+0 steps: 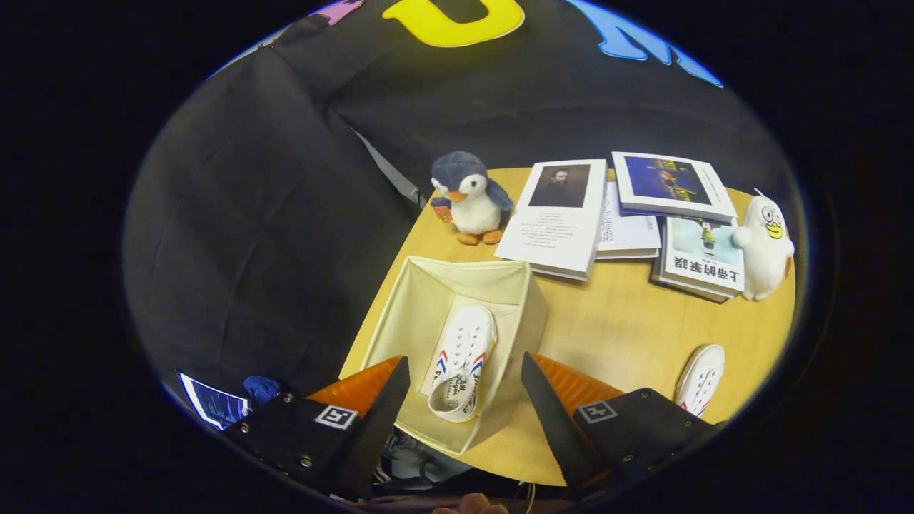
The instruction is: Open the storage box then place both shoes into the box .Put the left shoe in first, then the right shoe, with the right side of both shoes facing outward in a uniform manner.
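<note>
Gripper [465,371] fingers spread wide, holding nothing, above open cream fabric storage box [410,303]. One white canvas sneaker [463,360] lies inside; second white canvas sneaker [700,378] lies on wooden table [614,328], well apart. Probably light, pliable; grip the stiffer heel collar.

light: even, moderate | table [621,321] lit, surroundings dark | focus: sharp | edges: strong fisheye bending
</note>
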Demonstrator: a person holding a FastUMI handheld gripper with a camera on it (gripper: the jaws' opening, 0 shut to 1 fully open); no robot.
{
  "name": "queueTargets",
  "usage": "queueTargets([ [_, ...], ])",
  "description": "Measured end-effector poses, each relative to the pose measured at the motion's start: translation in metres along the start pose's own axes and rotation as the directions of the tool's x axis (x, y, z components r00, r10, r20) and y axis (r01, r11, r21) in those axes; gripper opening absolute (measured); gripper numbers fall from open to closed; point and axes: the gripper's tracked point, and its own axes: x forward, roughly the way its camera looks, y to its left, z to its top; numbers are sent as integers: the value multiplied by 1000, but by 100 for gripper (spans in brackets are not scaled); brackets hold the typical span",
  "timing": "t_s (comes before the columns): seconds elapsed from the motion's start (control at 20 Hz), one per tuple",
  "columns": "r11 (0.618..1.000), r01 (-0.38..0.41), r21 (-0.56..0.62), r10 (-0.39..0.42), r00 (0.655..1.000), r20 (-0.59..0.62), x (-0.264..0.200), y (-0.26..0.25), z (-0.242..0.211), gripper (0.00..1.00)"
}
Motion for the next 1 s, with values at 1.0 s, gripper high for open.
queueTargets([
  [1.0, 949, 122, 291, -165, 978, 128, -113, -192, -67, 96],
])
